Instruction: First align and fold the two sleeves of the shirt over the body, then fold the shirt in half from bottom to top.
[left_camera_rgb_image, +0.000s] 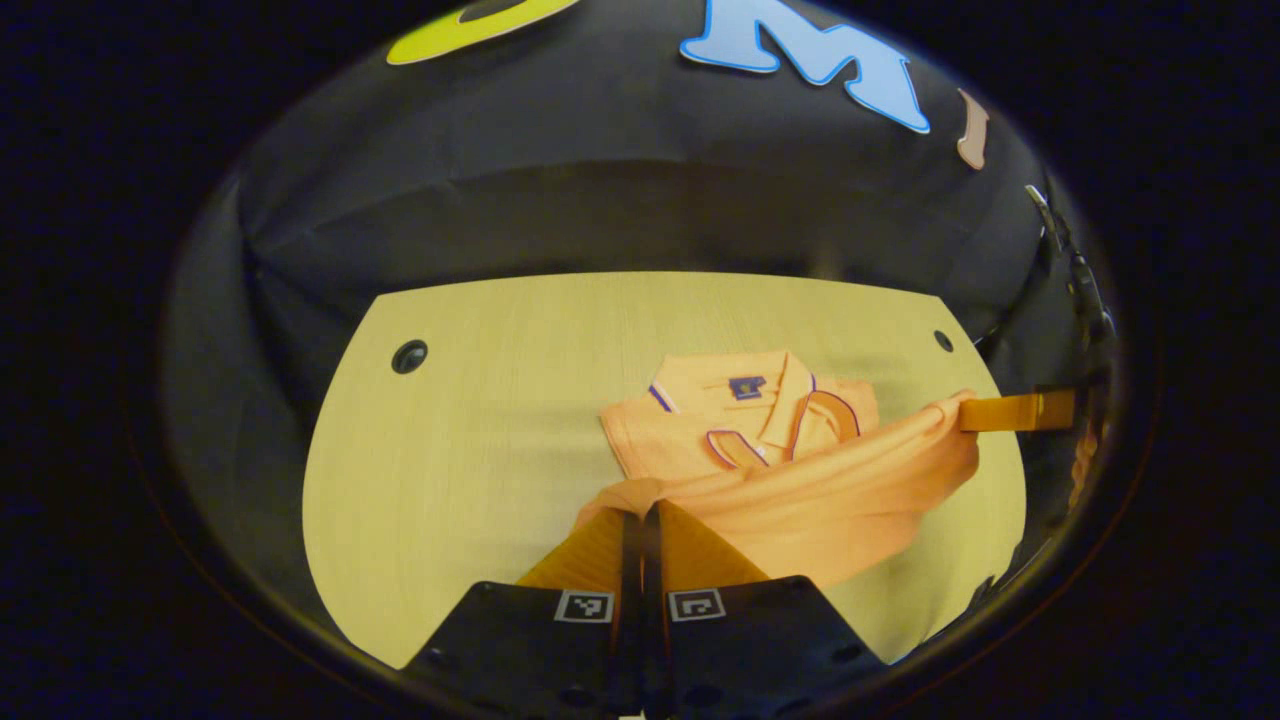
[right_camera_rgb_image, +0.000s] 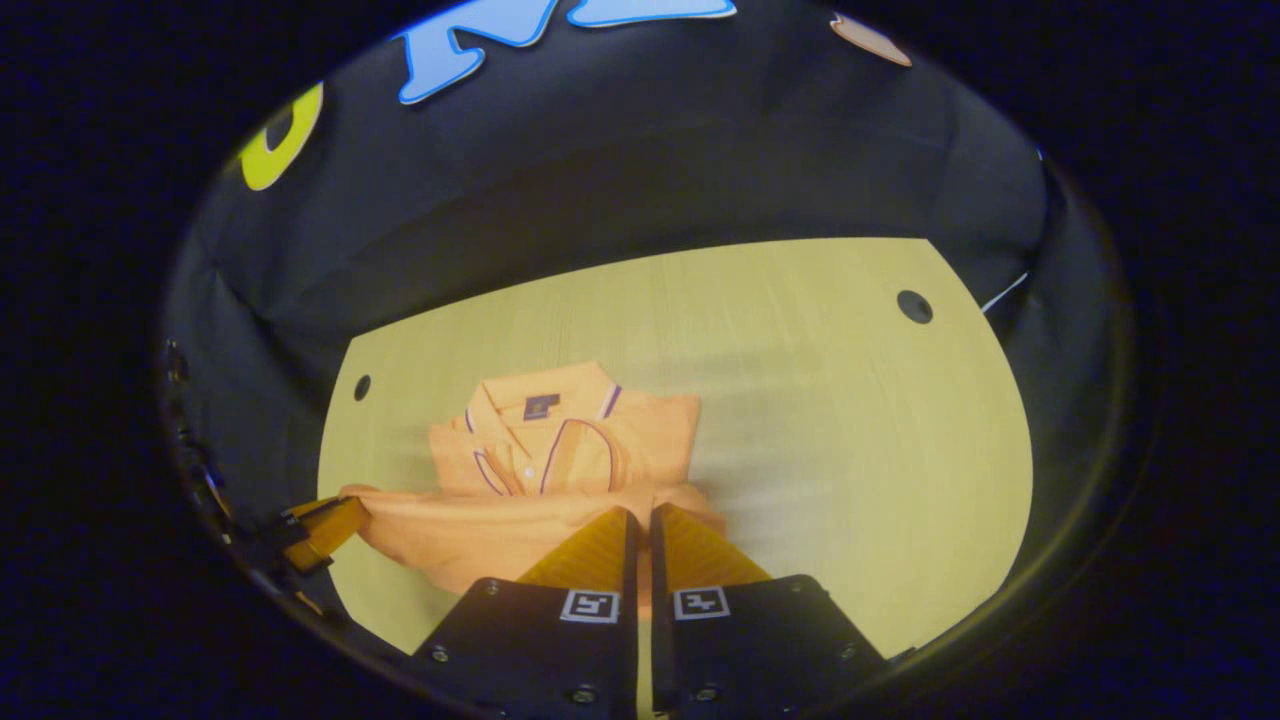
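An orange polo shirt (left_camera_rgb_image: 760, 430) lies on the light wooden table (left_camera_rgb_image: 480, 400), collar at the far side, both sleeves folded over the chest. Its bottom hem is lifted off the table and stretched between the two grippers. My left gripper (left_camera_rgb_image: 641, 512) is shut on the hem's left corner. The right gripper (left_camera_rgb_image: 1010, 411) holds the other corner at the right of that view. In the right gripper view the shirt (right_camera_rgb_image: 560, 440) sits left of centre, my right gripper (right_camera_rgb_image: 641, 512) is shut on the hem, and the left gripper (right_camera_rgb_image: 325, 530) grips the far corner.
Round dark holes mark the table's far corners (left_camera_rgb_image: 409, 356) (right_camera_rgb_image: 914, 306). Black cloth walls surround the table on all sides. Bare tabletop (right_camera_rgb_image: 850, 430) stretches to the right of the shirt in the right gripper view.
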